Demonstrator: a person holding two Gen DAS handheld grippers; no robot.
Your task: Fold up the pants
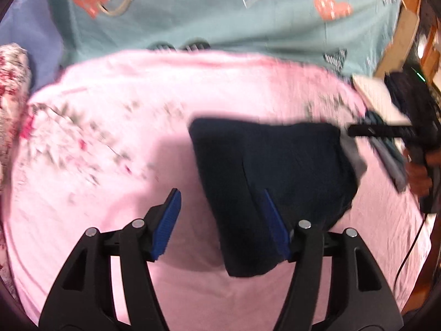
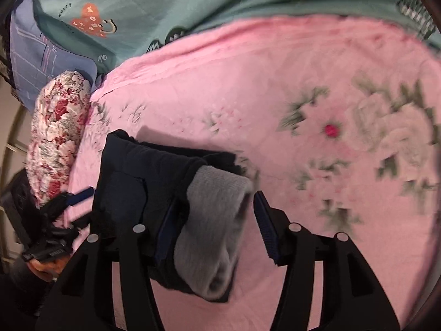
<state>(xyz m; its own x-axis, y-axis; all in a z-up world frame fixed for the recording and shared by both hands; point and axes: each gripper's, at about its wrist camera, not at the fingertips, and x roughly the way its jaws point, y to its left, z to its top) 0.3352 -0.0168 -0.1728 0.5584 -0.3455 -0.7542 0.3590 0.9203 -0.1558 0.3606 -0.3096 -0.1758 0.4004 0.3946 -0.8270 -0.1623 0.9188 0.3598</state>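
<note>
Dark navy pants (image 1: pixel 275 171) lie folded into a compact bundle on the pink floral sheet (image 1: pixel 115 104). My left gripper (image 1: pixel 220 193) stands open at the bundle's left edge: its right finger is over the fabric, its left finger over bare sheet, and neither pad presses. In the right wrist view the pants (image 2: pixel 129 182) show a grey fleecy lining (image 2: pixel 217 220) at their right end. That grey fold lies between the pads of my right gripper (image 2: pixel 217 197), which is open and not squeezing it. Each view shows the other gripper at the far side of the bundle.
A teal quilt with heart prints (image 1: pixel 220 13) covers the back of the bed. A red-flowered pillow (image 2: pixel 58 138) and a blue checked pillow (image 2: pixel 30 55) lie at the left. Folded clothes (image 1: pixel 386 149) and wooden furniture (image 1: pixel 405 38) are at the right edge.
</note>
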